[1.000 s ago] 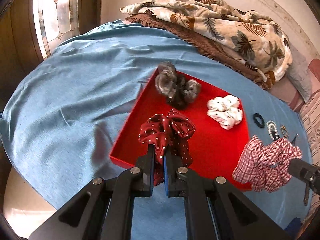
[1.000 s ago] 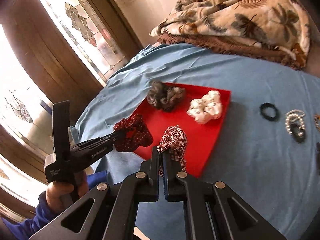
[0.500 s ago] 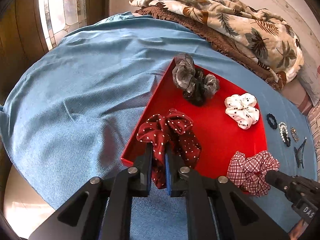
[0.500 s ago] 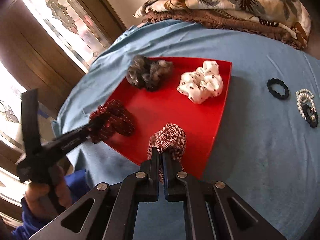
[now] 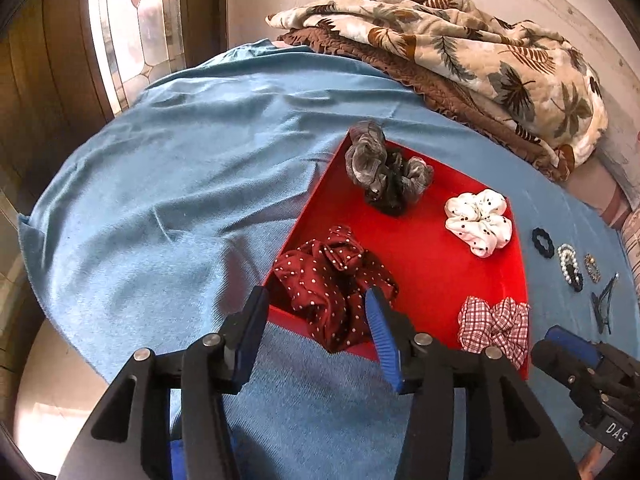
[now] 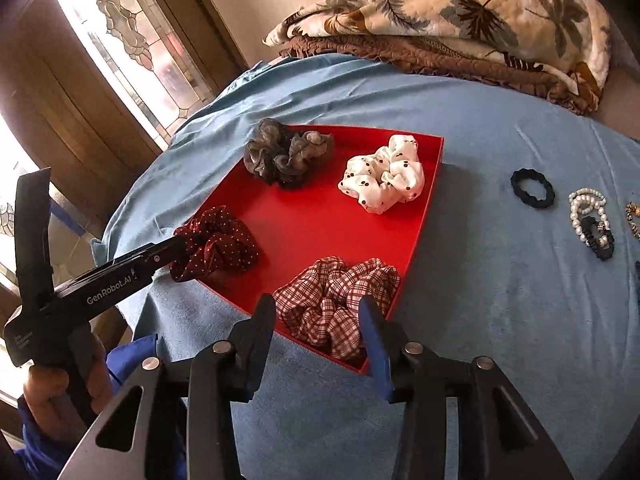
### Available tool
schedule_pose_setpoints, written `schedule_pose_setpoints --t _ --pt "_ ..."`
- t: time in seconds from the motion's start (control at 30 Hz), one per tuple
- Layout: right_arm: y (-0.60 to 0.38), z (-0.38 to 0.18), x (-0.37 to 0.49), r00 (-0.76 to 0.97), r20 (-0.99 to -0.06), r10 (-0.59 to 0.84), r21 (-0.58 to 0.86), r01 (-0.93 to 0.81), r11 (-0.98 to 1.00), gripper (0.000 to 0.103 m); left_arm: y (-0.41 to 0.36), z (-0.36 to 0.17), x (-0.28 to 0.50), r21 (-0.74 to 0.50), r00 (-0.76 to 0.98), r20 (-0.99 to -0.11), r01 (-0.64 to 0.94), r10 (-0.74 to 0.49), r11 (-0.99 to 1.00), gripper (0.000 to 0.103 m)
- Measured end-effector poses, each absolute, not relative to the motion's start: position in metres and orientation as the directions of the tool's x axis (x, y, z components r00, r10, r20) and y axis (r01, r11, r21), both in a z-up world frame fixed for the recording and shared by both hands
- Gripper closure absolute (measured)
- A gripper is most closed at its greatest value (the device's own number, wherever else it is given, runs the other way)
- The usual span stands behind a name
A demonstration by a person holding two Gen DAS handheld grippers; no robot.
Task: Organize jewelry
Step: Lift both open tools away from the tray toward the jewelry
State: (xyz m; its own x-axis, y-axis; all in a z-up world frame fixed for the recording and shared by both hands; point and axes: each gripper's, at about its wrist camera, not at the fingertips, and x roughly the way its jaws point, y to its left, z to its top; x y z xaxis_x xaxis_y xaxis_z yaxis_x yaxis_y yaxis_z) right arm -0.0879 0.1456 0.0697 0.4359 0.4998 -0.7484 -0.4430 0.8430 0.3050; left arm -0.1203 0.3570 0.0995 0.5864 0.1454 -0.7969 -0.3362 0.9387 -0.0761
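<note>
- Fingers first: my left gripper (image 5: 316, 320) is opening, its blue pads spread either side of the maroon dotted scrunchie (image 5: 332, 280), no longer pressing it.
- Same on my right gripper (image 6: 318, 332): fingers opening, with the red plaid scrunchie (image 6: 336, 292) lying loose between them.
- Both scrunchies rest in the near corners of the red tray (image 6: 320, 220), the maroon one sagging over the near rim.
- They look light, soft and squashy; I judge they would crumple under any squeeze and cannot break, though thin fabric could snag on a pad as I back away.
- If I needed to retake one, the thick gathered bunch is the place, not a single loose frill.
- Farther in the tray: a grey scrunchie (image 6: 286, 154) and a white dotted scrunchie (image 6: 384, 180), apart from each other.
- Beyond the tray's right side, on the blue cloth (image 6: 500, 280) over the surface: a black hair tie (image 6: 532, 189), a pearl clip (image 6: 586, 210) and other small clips, probably next, and harder to pinch.
</note>
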Motion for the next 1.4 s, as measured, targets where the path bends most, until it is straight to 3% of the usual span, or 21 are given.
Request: schedule_pose_setpoints --t 0.3,0.83,0.97,1.4 --pt "0.107 0.07 -0.089 0.466 -0.734 0.494 0.333 -0.388 0.859 0.053 0.329 0.112 -0.121 0.008 0.594 -0.782 -0.292 0.188 0.956 0.051" --pt "-0.002 0.06 -0.096 0.55 -0.717 0.428 0.362 -0.231 0.903 0.048 0.249 0.13 -0.106 0.085 0.611 -0.777 -0.142 0.155 0.986 0.05" --pt "-0.048 0.054 -0.101 0.583 -0.717 0.381 0.364 -0.152 0.919 0.048 0.218 0.137 -0.098 0.085 0.625 -0.773 -0.068 0.109 0.994 0.045" --pt "-0.171 0.043 -0.096 0.674 -0.688 0.271 0.43 0.076 0.9 0.043 0.092 0.114 -0.035 0.024 0.587 -0.803 0.198 -0.099 0.98 0.045"
